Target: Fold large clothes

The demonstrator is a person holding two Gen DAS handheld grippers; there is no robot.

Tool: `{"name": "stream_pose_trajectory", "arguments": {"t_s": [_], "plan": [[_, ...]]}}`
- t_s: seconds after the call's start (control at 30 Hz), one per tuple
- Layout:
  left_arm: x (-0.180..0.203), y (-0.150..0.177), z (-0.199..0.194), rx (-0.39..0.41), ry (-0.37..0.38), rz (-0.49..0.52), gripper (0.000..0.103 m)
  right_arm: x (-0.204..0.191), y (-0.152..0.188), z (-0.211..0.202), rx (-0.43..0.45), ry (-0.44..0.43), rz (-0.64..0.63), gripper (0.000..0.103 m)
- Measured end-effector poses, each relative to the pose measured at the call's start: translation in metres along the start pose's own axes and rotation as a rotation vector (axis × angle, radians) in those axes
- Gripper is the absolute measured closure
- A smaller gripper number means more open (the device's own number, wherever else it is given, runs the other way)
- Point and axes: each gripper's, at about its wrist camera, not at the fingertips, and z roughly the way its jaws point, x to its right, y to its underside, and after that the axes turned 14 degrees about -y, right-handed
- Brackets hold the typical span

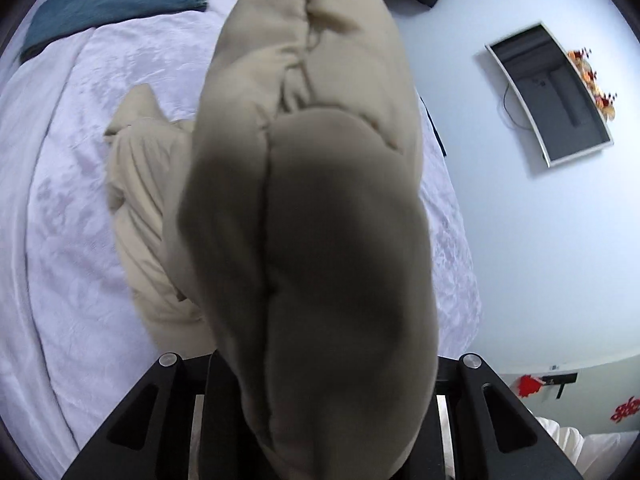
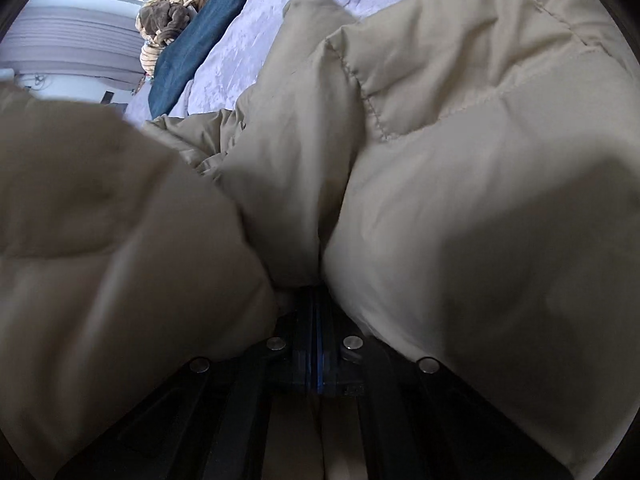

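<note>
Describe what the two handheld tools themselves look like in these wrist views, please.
The left tool shows a black frame of angled struts with cut-out slots, two round silver fasteners at its front corners, and pale rails beneath. The right tool has the same black struts, four silver fasteners, and dark fingers with thin blue strips running along them. No cables, markings or sleeves show.

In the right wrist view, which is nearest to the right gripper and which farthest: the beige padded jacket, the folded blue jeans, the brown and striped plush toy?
1. Beige padded jacket: pinched in the right gripper, bulging on both sides.
2. Folded blue jeans: upper left, on the pale purple bedspread.
3. Brown and striped plush toy: just beyond the jeans, at the bed's far edge.
</note>
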Motion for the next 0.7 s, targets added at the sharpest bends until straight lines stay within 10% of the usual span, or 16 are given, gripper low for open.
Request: {"name": "stream_pose_trajectory", "arguments": {"t_s": [0.13,0.3,0.57,0.63,0.7], "plan": [[0.027,-0.010,0.028,-0.050,0.016,0.036,0.065,0.011,0.012,-0.057,0.057,-0.012,0.002,0.101],[0.052,-0.019,0.068,-0.102,0.158,0.060,0.022,0.044,0.042,-0.126,0.162,-0.011,0.078,0.101],[0.077,-0.035,0.110,-0.142,0.189,0.114,0.020,0.061,0.086,-0.183,0.235,0.051,0.137,0.098],[0.098,-0.042,0.115,-0.147,0.184,0.120,0.020,0.048,0.103,-0.197,0.238,0.044,0.094,0.087],[0.082,-0.030,0.111,-0.151,0.184,0.123,0.020,0.030,0.115,-0.207,0.237,0.025,0.042,0.023]]}}
